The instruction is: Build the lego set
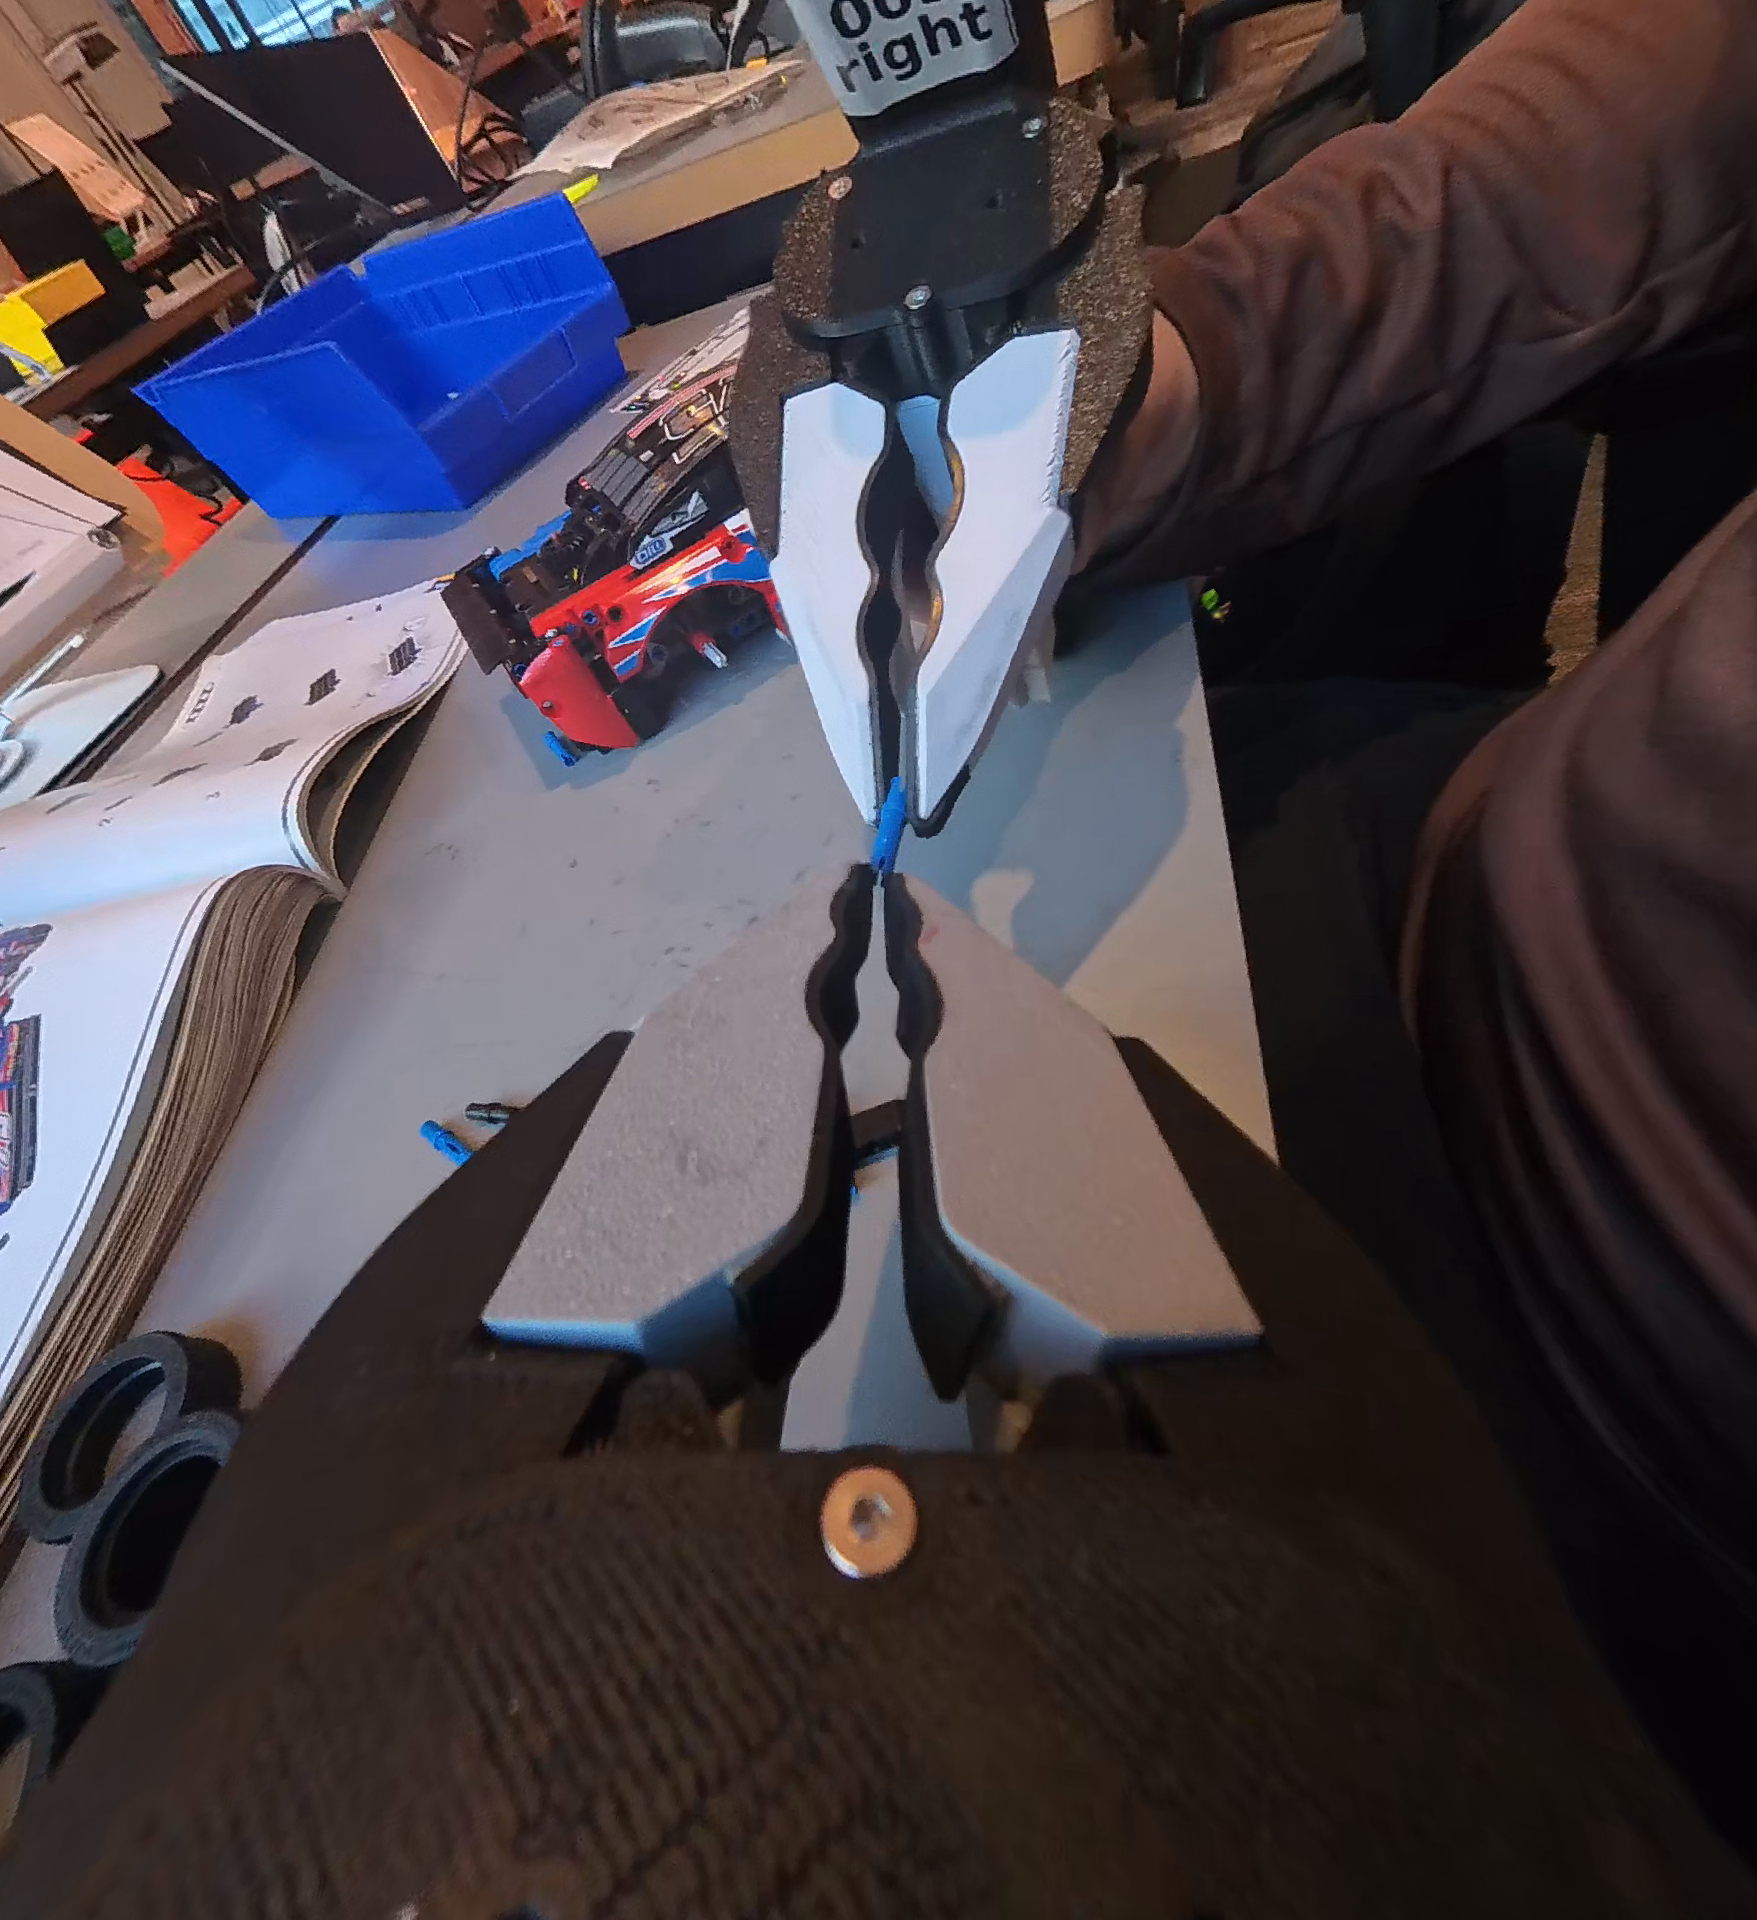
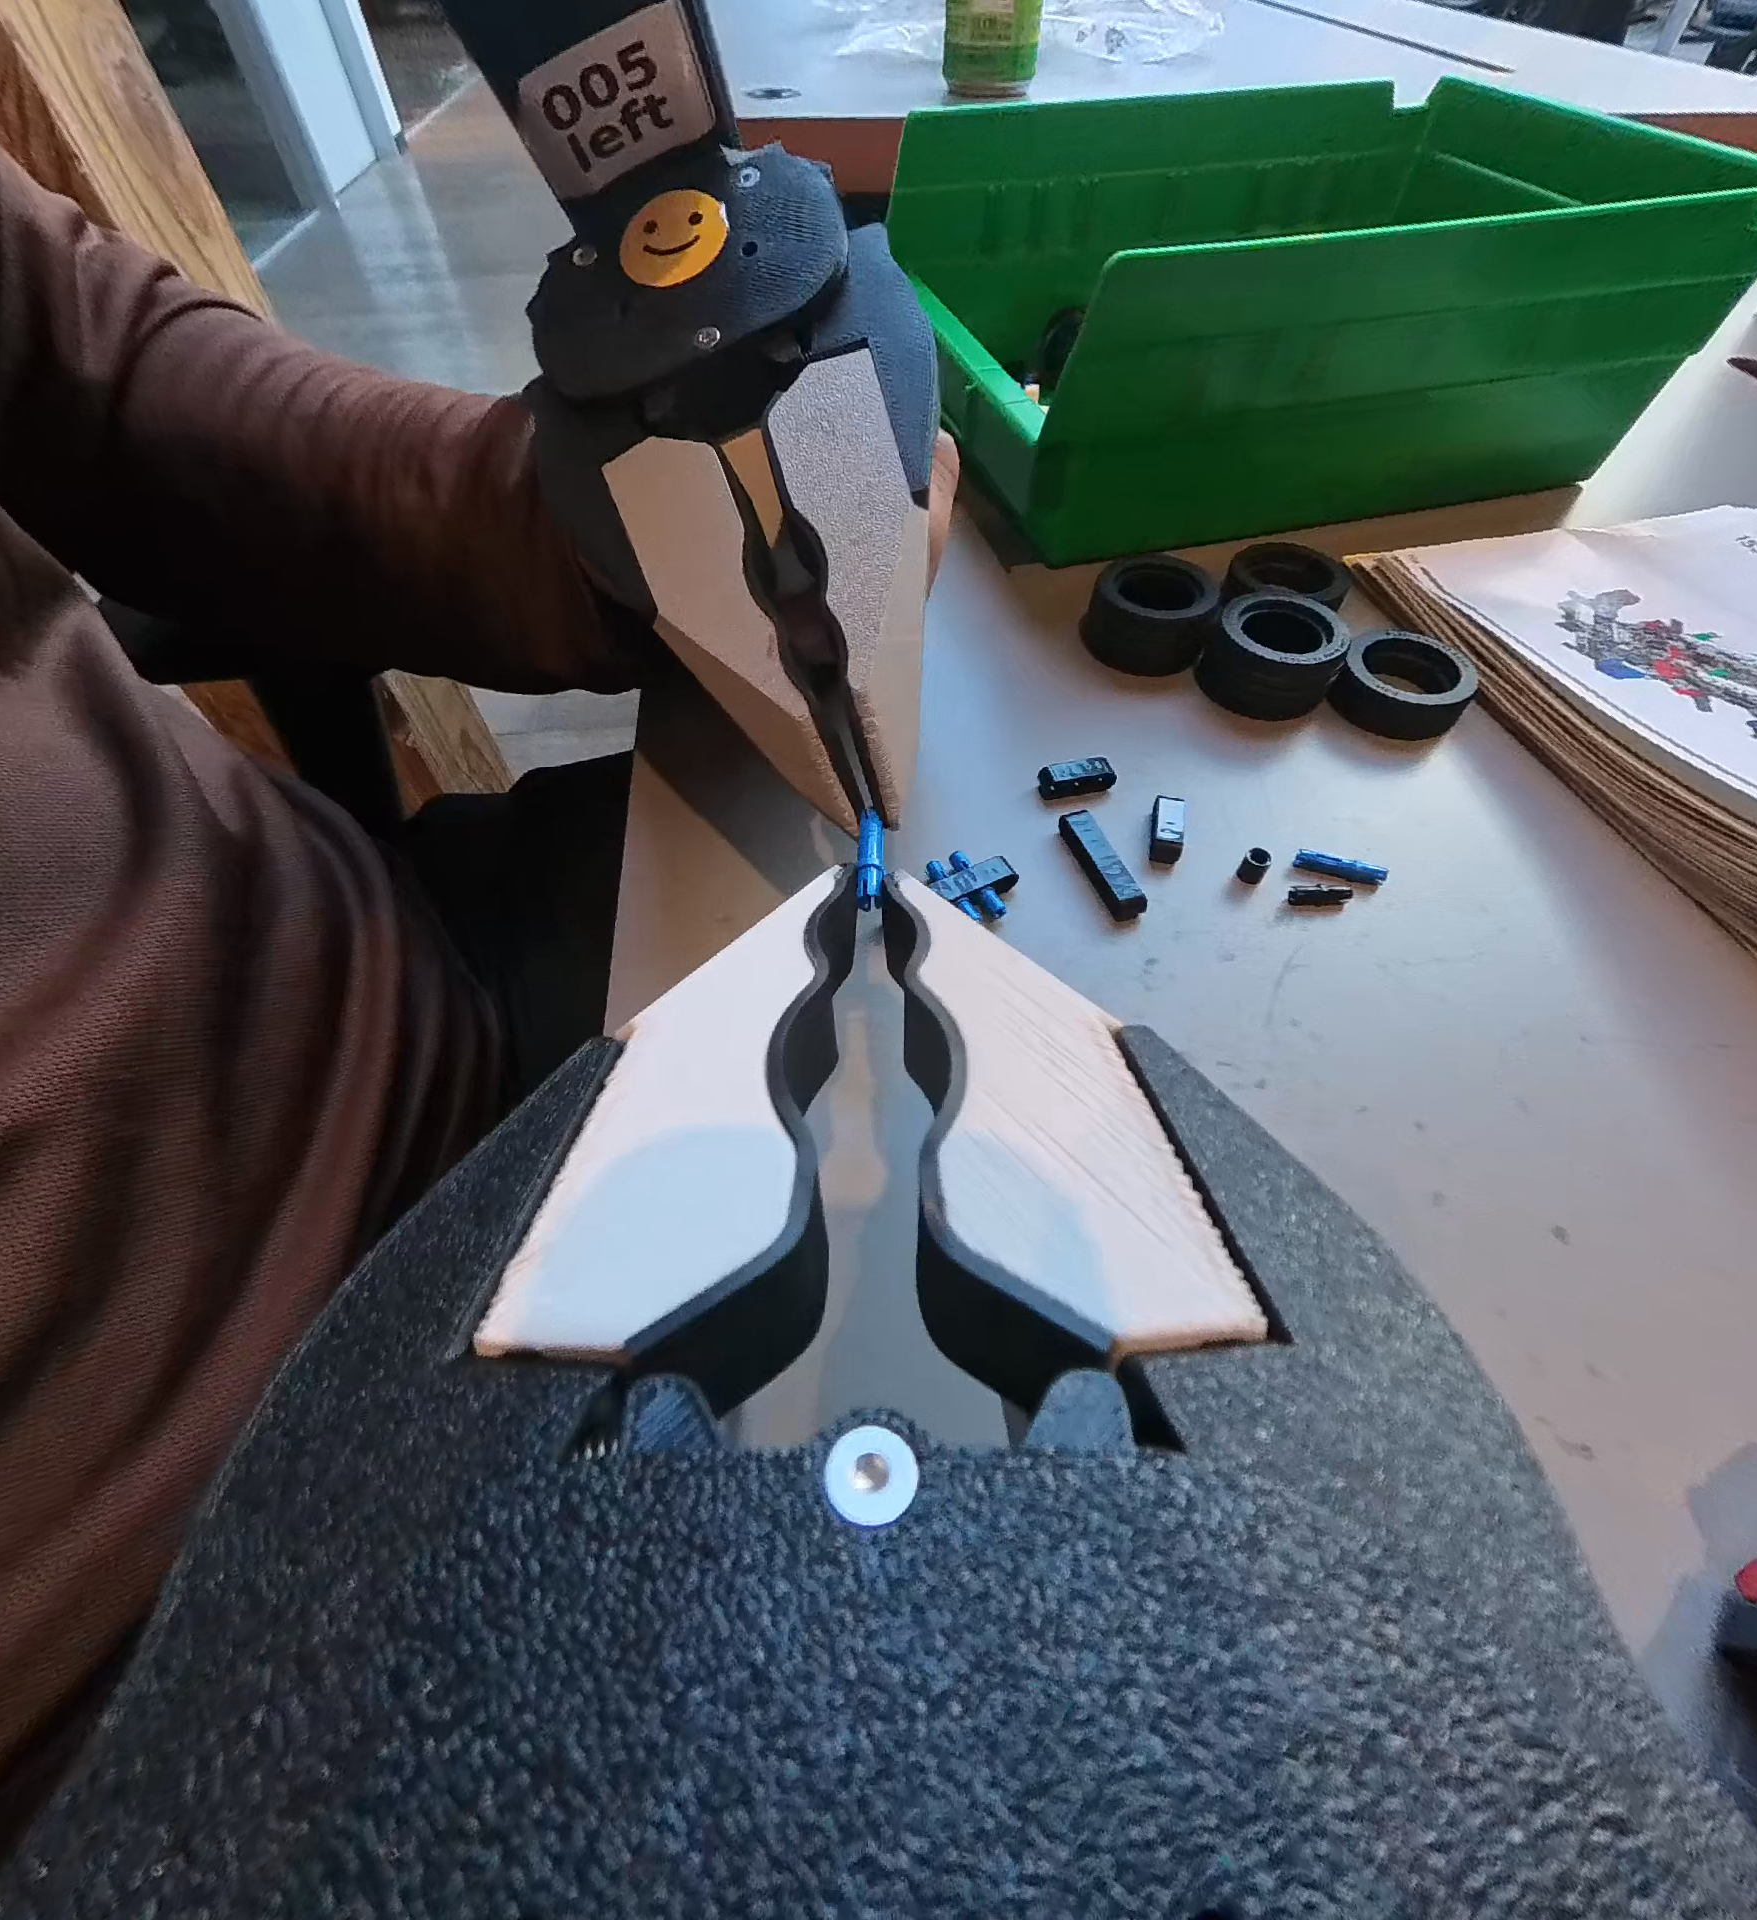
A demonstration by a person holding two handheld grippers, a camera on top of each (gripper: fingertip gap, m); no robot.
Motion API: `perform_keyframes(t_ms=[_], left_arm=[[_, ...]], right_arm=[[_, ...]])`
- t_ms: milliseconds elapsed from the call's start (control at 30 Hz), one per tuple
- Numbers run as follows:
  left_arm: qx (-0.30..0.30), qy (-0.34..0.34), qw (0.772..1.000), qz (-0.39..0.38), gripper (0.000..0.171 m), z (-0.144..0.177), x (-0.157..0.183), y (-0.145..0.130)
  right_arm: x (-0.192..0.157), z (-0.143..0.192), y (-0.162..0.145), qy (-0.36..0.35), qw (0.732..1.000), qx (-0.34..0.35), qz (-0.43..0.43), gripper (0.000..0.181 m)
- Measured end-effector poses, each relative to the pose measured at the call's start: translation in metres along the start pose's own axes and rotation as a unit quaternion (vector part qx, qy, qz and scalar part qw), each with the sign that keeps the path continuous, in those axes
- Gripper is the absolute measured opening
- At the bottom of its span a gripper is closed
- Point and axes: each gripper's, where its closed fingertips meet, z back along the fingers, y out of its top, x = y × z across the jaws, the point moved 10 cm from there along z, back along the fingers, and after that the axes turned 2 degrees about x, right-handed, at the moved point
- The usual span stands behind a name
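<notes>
A small blue Lego pin [image 1: 889,826] is held in the air between my two grippers, which meet tip to tip above the grey table [image 1: 562,914]. My left gripper [image 1: 879,881] is shut on its near end. My right gripper [image 1: 896,819] comes down from above and is shut on the other end. In the right wrist view the pin [image 2: 868,860] sits between my right gripper's tips [image 2: 866,883], with my left gripper [image 2: 869,816] closed on its far end. A partly built red, black and blue Lego car [image 1: 635,613] stands farther back on the table.
A black connector with blue pins [image 2: 973,878], loose black pieces [image 2: 1102,862] and a blue axle [image 2: 1339,865] lie to the right. Black tyres [image 2: 1269,644], a green bin [image 2: 1321,312], an open instruction book [image 1: 126,831] and a blue bin [image 1: 406,364] surround the work area. A person's brown sleeve [image 2: 178,727] is close. Left and right tips are no more than a few centimetres apart.
</notes>
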Motion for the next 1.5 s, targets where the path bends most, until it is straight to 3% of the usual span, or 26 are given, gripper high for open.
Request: perform_keyframes(t_ms=[233, 400, 533, 667, 767, 1000, 1100, 1500], left_arm=[[-0.003, 0.003, 1.000, 0.018, 0.001, 0.000, -0.001, 0.000], [-0.060, -0.015, 0.992, 0.111, 0.028, 0.011, -0.010, -0.009], [-0.099, -0.012, 0.978, 0.184, 0.037, 0.014, -0.017, -0.015], [-0.180, 0.018, 0.967, 0.180, 0.047, 0.003, -0.018, -0.028], [-0.201, 0.029, 0.965, 0.168, 0.056, -0.001, -0.018, -0.029], [-0.213, 0.019, 0.960, 0.178, 0.054, -0.008, -0.015, -0.029], [-0.211, 0.013, 0.961, 0.177, 0.038, -0.011, -0.013, -0.028], [-0.195, -0.076, 0.968, 0.140, 0.038, -0.014, -0.002, -0.024]], right_arm=[[0.002, -0.002, 0.000, -0.005, 1.000, -0.007, -0.006, 0.004], [0.002, -0.005, -0.007, -0.037, 0.997, -0.062, 0.019, 0.004], [0.000, -0.009, -0.009, -0.041, 0.995, -0.086, 0.033, 0.005], [0.002, -0.012, -0.011, -0.041, 0.993, -0.104, 0.027, 0.005], [0.002, -0.014, -0.012, -0.043, 0.992, -0.115, 0.028, 0.005], [0.004, -0.017, -0.014, -0.042, 0.990, -0.132, 0.019, 0.005], [0.006, -0.018, -0.014, -0.039, 0.989, -0.139, 0.011, 0.005], [-0.011, -0.030, -0.018, -0.012, 0.980, -0.189, 0.059, 0.005]])
